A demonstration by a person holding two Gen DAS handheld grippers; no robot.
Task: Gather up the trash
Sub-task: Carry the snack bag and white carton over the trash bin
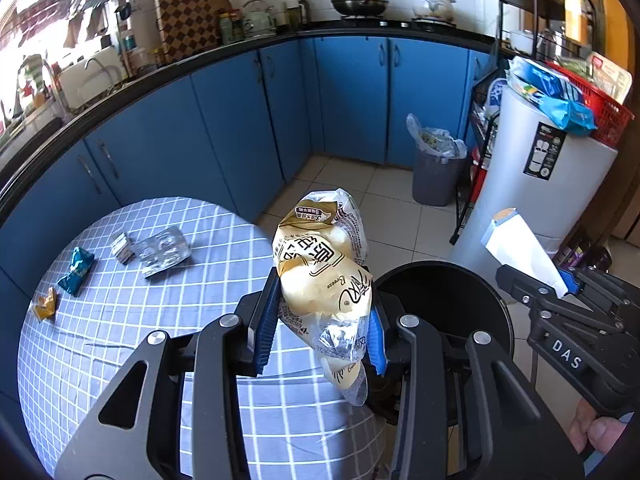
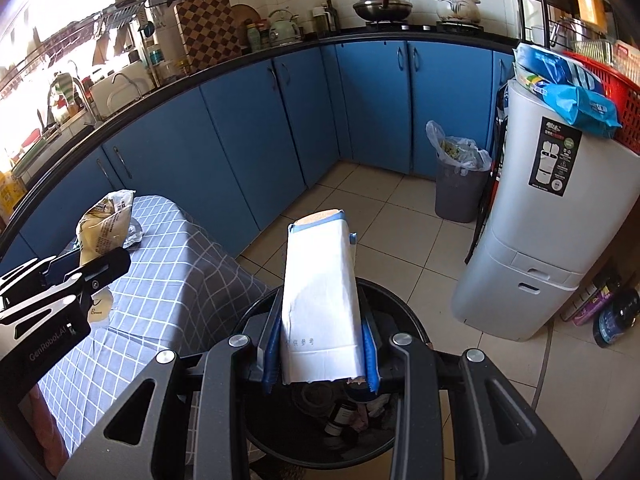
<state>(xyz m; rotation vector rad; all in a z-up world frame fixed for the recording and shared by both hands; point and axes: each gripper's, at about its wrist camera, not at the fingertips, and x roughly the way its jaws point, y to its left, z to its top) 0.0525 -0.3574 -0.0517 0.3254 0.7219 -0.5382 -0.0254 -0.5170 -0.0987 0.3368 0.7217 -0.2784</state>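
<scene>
The left hand-held gripper [image 1: 320, 320] was clamped on a crumpled yellow snack bag [image 1: 320, 264], its blue pads pressing the bag from both sides, and the bag stood up between the fingers above the edge of the bench [image 1: 120, 340], right beside the black bin [image 1: 448, 292]. The bench wore a blue-and-white checked cloth. The right hand-held gripper [image 2: 322, 344] was clamped on a white paper packet [image 2: 320, 296] with a blue edge, and that packet stuck out forward directly over the open mouth of the black bin, where a dark bottle [image 2: 340, 420] and other scraps lay at the bottom. From the left wrist view the right gripper showed at the far right, packet pointing up and to the left, with a bit of the person's hand [image 1: 596, 432] under it. More trash waited on the bench: a clear plastic blister tray [image 1: 162, 250], a small grey wrapper [image 1: 122, 246] touching it, a teal wrapper [image 1: 78, 270] farther left and an orange wrapper [image 1: 46, 304] near the cloth's edge. Across the tiled floor, well apart from all this, a grey bin [image 1: 434, 176] with a plastic liner stood against the blue cabinets [image 1: 240, 128], and a tall white appliance [image 1: 532, 184] carried a red basket [image 1: 600, 108].
</scene>
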